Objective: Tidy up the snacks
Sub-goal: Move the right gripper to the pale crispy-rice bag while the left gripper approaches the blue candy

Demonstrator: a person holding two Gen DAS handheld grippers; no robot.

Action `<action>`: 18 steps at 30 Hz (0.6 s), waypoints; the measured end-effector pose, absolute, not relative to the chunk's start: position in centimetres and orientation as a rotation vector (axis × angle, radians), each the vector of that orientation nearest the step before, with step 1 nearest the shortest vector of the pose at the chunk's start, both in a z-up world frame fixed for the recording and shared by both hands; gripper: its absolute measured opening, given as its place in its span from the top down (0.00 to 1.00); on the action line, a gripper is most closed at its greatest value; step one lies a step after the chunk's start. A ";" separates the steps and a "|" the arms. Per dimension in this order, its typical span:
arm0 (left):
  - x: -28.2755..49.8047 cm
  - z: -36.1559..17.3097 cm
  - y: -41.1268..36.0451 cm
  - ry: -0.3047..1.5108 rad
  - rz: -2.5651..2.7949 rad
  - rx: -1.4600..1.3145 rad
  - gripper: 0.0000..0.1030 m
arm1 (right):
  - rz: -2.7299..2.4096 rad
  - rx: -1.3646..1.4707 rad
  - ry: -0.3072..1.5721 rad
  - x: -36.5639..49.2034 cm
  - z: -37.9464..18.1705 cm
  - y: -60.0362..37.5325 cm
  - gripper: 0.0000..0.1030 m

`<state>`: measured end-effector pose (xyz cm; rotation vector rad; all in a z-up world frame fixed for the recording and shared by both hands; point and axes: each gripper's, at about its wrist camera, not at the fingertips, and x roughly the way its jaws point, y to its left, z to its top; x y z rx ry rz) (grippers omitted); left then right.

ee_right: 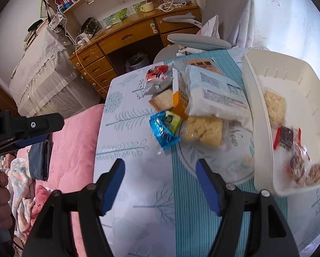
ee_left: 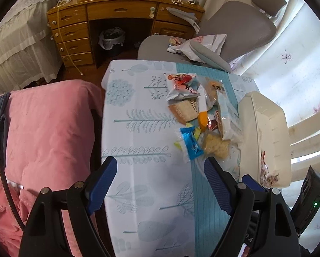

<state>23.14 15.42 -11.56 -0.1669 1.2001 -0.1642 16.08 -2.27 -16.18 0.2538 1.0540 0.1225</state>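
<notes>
One white bin [ee_right: 288,68] stands at the right edge of the desk [ee_right: 138,192]. Inside it lie one pale rice-crisp bar [ee_right: 274,107], one dark wrapped sweet [ee_right: 287,137] and some three small clear-wrapped sweets [ee_right: 299,167], blurred. On the desk outside the bin: one blue packet [ee_right: 163,131], one rice-crisp bar [ee_right: 202,131], one large white pack [ee_right: 217,94], one orange-ended box [ee_right: 180,103], one red-and-silver packet [ee_right: 157,78], one tan cracker pack [ee_right: 162,101]. Two tongs: left tongs [ee_left: 160,184], right tongs [ee_right: 160,184].

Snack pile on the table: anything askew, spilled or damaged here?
Nothing damaged or spilled. The wrapped snacks, like the blue foil packet and pale rice-crisp bar, lie overlapping in a loose heap beside the white plastic bin, which already holds a few.
</notes>
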 end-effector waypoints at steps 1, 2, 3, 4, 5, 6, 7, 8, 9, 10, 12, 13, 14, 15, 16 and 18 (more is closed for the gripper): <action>23.7 -11.6 15.0 1.203 -0.165 -0.161 0.20 | 0.122 0.254 1.052 16.3 -16.3 -2.3 0.24; 24.3 -11.9 14.5 1.209 -0.167 -0.159 0.19 | 0.122 0.253 1.051 16.7 -16.5 -2.6 0.24; 25.0 -12.1 14.0 1.218 -0.171 -0.161 0.19 | 0.118 0.250 1.054 17.3 -16.7 -2.9 0.24; 25.5 -12.5 13.6 1.227 -0.173 -0.163 0.19 | 0.114 0.250 1.058 17.7 -17.0 -3.2 0.24; 26.1 -12.9 13.1 1.239 -0.175 -0.166 0.19 | 0.109 0.253 1.060 18.1 -17.3 -3.5 0.24; 26.7 -13.5 12.6 1.253 -0.172 -0.165 0.19 | 0.101 0.256 1.062 18.5 -17.6 -3.8 0.24; 27.2 -13.9 12.2 1.265 -0.167 -0.164 0.19 | 0.095 0.258 1.066 18.8 -17.9 -4.1 0.24; 27.7 -14.5 11.8 1.281 -0.162 -0.165 0.19 | 0.089 0.259 1.074 19.4 -18.3 -4.4 0.24; 28.2 -15.2 11.4 1.298 -0.160 -0.172 0.19 | 0.084 0.260 1.086 19.9 -18.8 -4.7 0.24; 28.8 -16.0 11.0 1.321 -0.159 -0.185 0.19 | 0.079 0.261 1.095 20.3 -19.2 -4.9 0.24; 29.3 -17.3 10.4 1.348 -0.156 -0.200 0.19 | 0.070 0.266 1.117 21.2 -20.2 -5.4 0.24; 29.6 -18.0 10.1 1.362 -0.150 -0.207 0.19 | 0.069 0.267 1.129 21.4 -20.7 -5.5 0.24; 30.0 -18.7 9.9 1.377 -0.145 -0.215 0.19 | 0.068 0.263 1.147 21.8 -21.2 -5.5 0.24; 30.2 -19.3 9.7 1.388 -0.143 -0.223 0.19 | 0.066 0.253 1.157 22.2 -21.6 -5.5 0.24; 30.5 -20.0 9.5 1.400 -0.141 -0.234 0.19 | 0.062 0.244 1.165 22.6 -22.0 -5.4 0.24; 31.0 -21.3 9.2 1.428 -0.131 -0.252 0.19 | 0.052 0.228 1.184 23.0 -22.8 -5.2 0.24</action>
